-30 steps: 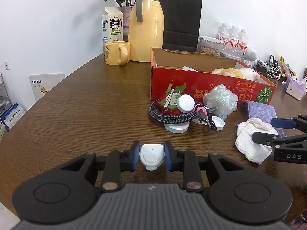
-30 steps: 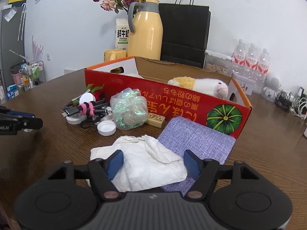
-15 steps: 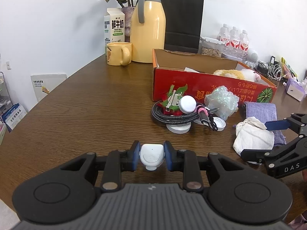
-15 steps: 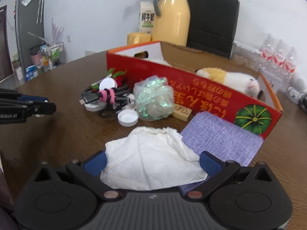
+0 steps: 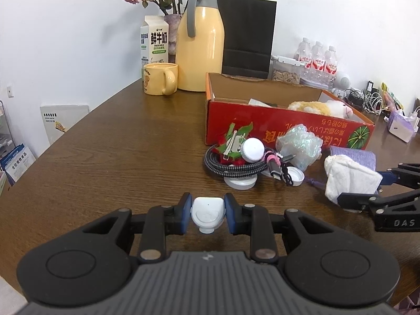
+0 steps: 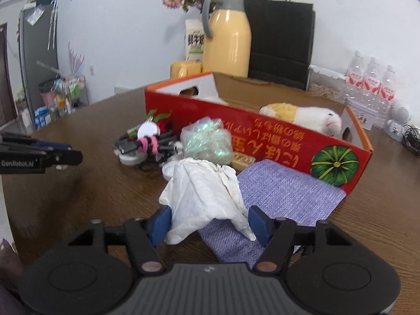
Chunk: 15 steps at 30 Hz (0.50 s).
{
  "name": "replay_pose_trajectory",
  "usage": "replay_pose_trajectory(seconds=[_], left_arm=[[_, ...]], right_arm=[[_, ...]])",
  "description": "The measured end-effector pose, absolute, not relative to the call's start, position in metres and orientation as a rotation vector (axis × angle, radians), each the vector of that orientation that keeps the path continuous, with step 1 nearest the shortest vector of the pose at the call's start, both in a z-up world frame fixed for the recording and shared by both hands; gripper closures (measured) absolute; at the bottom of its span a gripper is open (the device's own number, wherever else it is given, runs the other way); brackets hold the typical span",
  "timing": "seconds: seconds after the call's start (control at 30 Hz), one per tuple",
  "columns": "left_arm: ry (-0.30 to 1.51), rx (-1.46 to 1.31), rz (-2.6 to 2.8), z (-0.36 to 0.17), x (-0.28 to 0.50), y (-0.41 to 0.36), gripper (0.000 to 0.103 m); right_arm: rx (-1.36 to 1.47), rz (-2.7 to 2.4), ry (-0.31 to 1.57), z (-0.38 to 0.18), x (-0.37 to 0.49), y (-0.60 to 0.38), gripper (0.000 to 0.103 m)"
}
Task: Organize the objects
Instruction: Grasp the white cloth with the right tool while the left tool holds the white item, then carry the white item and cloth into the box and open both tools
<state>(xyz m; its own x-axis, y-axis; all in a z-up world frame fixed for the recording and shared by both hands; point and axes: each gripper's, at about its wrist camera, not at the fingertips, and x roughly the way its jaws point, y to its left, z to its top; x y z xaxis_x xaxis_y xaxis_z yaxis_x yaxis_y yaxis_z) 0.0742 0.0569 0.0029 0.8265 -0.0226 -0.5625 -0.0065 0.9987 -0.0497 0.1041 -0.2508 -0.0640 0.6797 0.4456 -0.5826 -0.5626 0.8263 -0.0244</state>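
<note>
My left gripper (image 5: 208,212) is shut on a small white plastic case (image 5: 208,214), held low over the table's near side. My right gripper (image 6: 210,221) is shut on a crumpled white cloth (image 6: 207,194), which bunches up between the blue pads and lifts off the purple cloth (image 6: 286,191). The white cloth also shows in the left wrist view (image 5: 349,178), gripped by the right gripper (image 5: 367,189). The open red cardboard box (image 5: 262,120) holds a plush toy (image 6: 302,114). In front of it lie a coiled black cable (image 5: 233,165), a white cap (image 5: 295,178) and a clear plastic wad (image 5: 300,144).
At the back stand a yellow thermos (image 5: 200,42), a yellow mug (image 5: 160,78), a milk carton (image 5: 155,42), a black paper bag (image 5: 246,26) and water bottles (image 5: 317,57). Chargers and cables (image 5: 367,99) lie at the far right. The table edge curves away at the left.
My right gripper has closed on the white cloth and pulled it up off the purple cloth, bunching it. The left gripper keeps holding the white case, nearly still.
</note>
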Motion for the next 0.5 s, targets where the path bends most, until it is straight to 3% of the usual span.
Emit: replay_pose_trajectory(seconds=[0.5], left_arm=[[0.458, -0.034, -0.072, 0.056, 0.123, 0.032, 0.075]], right_arm=[[-0.164, 0.506, 0.435, -0.008, 0.133, -0.257, 0.039]])
